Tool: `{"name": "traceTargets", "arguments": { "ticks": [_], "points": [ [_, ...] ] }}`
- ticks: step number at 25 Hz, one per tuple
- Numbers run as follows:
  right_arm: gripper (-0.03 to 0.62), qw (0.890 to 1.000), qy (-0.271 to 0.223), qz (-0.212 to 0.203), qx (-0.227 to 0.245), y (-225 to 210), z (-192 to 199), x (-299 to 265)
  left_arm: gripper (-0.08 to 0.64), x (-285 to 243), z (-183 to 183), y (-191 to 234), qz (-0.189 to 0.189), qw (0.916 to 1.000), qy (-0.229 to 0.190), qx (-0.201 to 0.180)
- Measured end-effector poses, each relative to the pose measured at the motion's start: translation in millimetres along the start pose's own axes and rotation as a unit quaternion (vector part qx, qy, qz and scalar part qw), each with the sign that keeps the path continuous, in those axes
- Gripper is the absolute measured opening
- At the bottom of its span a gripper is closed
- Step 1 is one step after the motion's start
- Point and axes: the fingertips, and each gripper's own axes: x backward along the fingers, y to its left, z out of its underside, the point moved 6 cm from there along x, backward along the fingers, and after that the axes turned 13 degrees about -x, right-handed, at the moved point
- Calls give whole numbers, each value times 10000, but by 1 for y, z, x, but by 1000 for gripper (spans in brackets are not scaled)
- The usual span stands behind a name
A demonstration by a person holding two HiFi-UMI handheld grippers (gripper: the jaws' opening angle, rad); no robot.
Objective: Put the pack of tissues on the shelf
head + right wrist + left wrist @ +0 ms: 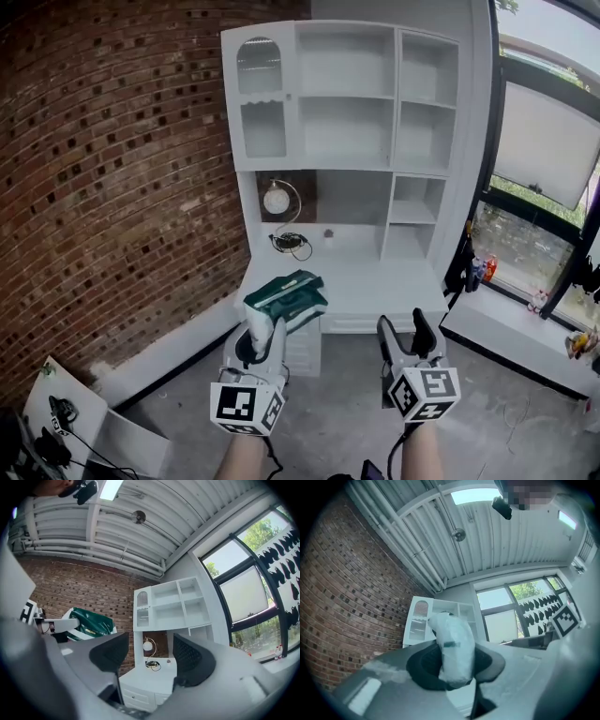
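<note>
Green-and-white film covers the pack of tissues [286, 298], which is clamped in the left gripper [265, 330]. The jaws are part-closed on the pack's near end, and the pads are pressed into its soft sides. Most of the pack stands out beyond the fingertips, away from the person. In the head view its long axis appears to slant up and to the right, though this cannot be fixed exactly. The pack is held in the air, well above the floor, and touches nothing but the jaws.

The right gripper [411, 330] is held just to the right, apart from the left. Its jaws are spread wide and nothing is between them.

Straight ahead, and slightly right of the loaded gripper, the white shelf unit [347, 122] is seen, still well apart from the pack. Its open compartments are bare, and a lamp [277, 199] stands in a lower niche. A carry forward and upward by the left hand is judged to be needed.
</note>
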Motion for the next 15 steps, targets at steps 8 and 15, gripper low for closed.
{"name": "traceTargets", "arguments": {
  "ticks": [8, 15],
  "points": [
    [301, 9999, 22, 104, -41, -9, 9, -13, 110, -18, 16, -4, 158, 9998, 45, 84],
    [301, 10000, 46, 48, 40, -38, 3, -24, 110, -48, 19, -25, 132, 9998, -35, 120]
  ]
}}
